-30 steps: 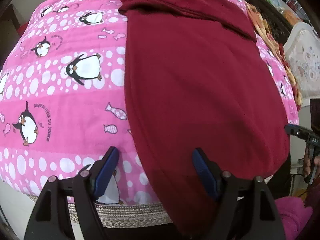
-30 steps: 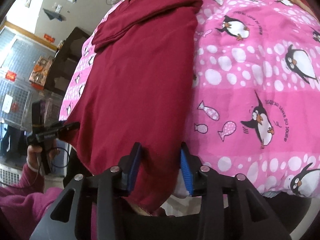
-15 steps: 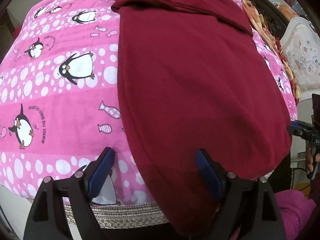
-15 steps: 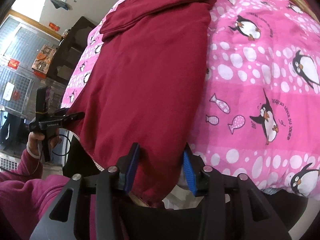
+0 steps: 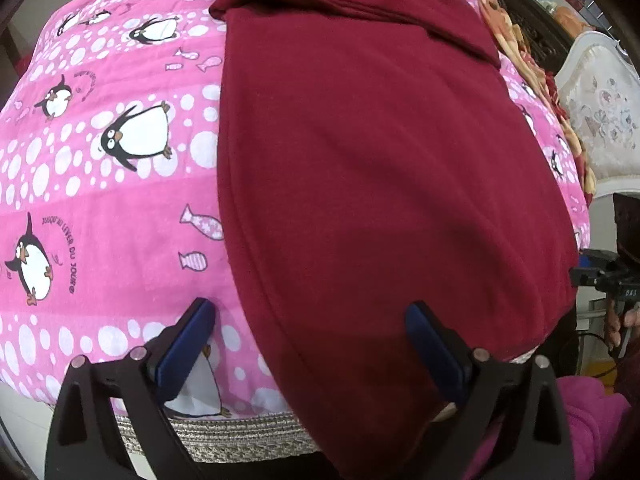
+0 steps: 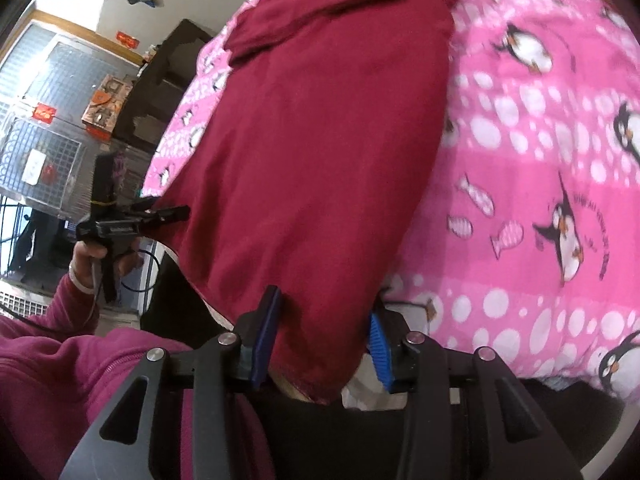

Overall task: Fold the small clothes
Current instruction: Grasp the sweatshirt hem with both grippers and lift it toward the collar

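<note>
A dark red garment lies lengthwise on a pink penguin blanket, its near hem hanging over the front edge. My left gripper points steeply down over the hem's left corner. Its jaws are opening wide, with the garment's left edge between them and the pads off the cloth. My right gripper is shut on the garment's other hem corner, the cloth bunched between its blue pads. Each gripper shows small in the other's view: the left gripper and the right gripper.
A folded band of the garment crosses its far end. The blanket's braided grey border marks the front edge. A white padded headboard stands at the right. The person's magenta sleeve is close below. A dark cabinet stands beyond the bed.
The left gripper's jaws have spread wider around the hem corner. The right gripper keeps its hold on the cloth and has tilted a little.
</note>
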`<state>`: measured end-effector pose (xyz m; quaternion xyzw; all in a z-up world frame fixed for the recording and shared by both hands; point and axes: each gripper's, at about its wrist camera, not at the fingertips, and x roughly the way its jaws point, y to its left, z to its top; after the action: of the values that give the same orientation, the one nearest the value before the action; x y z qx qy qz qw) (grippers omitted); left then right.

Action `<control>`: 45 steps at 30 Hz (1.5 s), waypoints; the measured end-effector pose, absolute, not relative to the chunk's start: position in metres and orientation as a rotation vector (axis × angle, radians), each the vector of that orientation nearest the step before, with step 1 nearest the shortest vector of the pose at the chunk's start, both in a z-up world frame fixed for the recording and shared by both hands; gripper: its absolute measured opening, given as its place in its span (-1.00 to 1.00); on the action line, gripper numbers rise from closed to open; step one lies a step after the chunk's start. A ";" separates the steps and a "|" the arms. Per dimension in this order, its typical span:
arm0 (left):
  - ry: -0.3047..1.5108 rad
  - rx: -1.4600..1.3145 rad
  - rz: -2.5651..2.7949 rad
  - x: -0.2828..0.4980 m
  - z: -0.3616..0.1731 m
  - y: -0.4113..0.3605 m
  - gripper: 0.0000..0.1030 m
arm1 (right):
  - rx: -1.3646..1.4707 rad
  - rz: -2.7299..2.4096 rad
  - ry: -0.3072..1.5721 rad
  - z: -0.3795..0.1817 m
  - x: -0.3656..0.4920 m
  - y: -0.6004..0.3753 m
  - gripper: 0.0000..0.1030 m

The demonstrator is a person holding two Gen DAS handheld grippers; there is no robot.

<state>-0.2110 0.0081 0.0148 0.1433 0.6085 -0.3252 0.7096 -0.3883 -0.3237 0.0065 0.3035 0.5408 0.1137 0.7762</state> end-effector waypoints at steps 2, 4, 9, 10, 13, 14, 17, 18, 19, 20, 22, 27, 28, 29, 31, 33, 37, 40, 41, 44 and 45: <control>1.353 0.306 -0.719 -0.210 0.015 0.008 0.86 | 0.675 0.247 1.154 0.004 -0.392 -0.326 -0.74; 1.346 0.311 -0.702 -0.210 0.017 0.010 0.72 | 0.687 0.246 1.128 0.006 -0.394 -0.328 -0.92; 1.343 0.301 -0.708 -0.206 0.023 0.018 -0.05 | 0.659 0.261 1.091 0.014 -0.393 -0.327 -1.00; 1.345 0.297 -0.712 -0.206 0.023 0.019 -0.11 | 0.651 0.266 1.096 0.015 -0.391 -0.326 -1.00; 1.339 0.298 -0.725 -0.208 0.024 0.019 -0.41 | 0.652 0.272 1.091 0.015 -0.389 -0.326 -1.00; 1.341 0.295 -0.739 -0.209 0.025 0.018 -0.61 | 0.650 0.270 1.084 0.017 -0.388 -0.326 -1.00; 1.327 0.318 -0.759 -0.213 0.029 0.012 -0.80 | 0.644 0.263 1.047 0.027 -0.388 -0.330 -1.00; 1.323 0.318 -0.764 -0.214 0.030 0.009 -0.83 | 0.644 0.262 1.032 0.031 -0.388 -0.332 -1.00; 1.321 0.296 -0.773 -0.211 0.034 0.010 -0.84 | 0.645 0.260 1.013 0.036 -0.387 -0.335 -1.00; 1.319 0.266 -0.779 -0.208 0.038 0.012 -0.84 | 0.651 0.262 0.989 0.041 -0.385 -0.338 -1.00; 1.295 0.205 -0.793 -0.200 0.051 0.015 -0.85 | 0.667 0.273 0.955 0.049 -0.380 -0.343 -1.00; 1.205 0.104 -0.791 -0.180 0.082 0.019 -0.85 | 0.673 0.277 0.895 0.060 -0.366 -0.353 -1.00; 1.191 0.096 -0.790 -0.177 0.086 0.018 -0.85 | 0.677 0.269 0.879 0.062 -0.361 -0.356 -1.00; 1.175 0.090 -0.787 -0.173 0.090 0.017 -0.85 | 0.680 0.263 0.868 0.064 -0.358 -0.359 -1.00; 1.132 0.083 -0.780 -0.165 0.100 0.012 -0.85 | 0.686 0.248 0.836 0.068 -0.350 -0.366 -1.00; 1.108 0.081 -0.775 -0.159 0.105 0.008 -0.85 | 0.685 0.233 0.813 0.072 -0.344 -0.372 -1.00; 1.044 0.087 -0.774 -0.143 0.122 -0.011 -0.85 | 0.679 0.204 0.769 0.082 -0.328 -0.385 -1.00; 1.009 0.085 -0.777 -0.134 0.131 -0.018 -0.85 | 0.675 0.183 0.748 0.088 -0.317 -0.393 -1.00; 1.002 0.084 -0.778 -0.130 0.133 -0.022 -0.85 | 0.680 0.176 0.737 0.090 -0.312 -0.397 -1.00; 0.972 0.095 -0.765 -0.118 0.139 -0.034 -0.85 | 0.668 0.160 0.720 0.096 -0.297 -0.405 -1.00; 0.959 0.095 -0.758 -0.112 0.141 -0.038 -0.85 | 0.664 0.156 0.716 0.097 -0.292 -0.407 -1.00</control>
<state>-0.1120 -0.0383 0.1407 0.0445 0.4502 -0.3558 0.8178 -0.2922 -0.4071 0.0974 0.3187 0.3437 0.0751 0.8802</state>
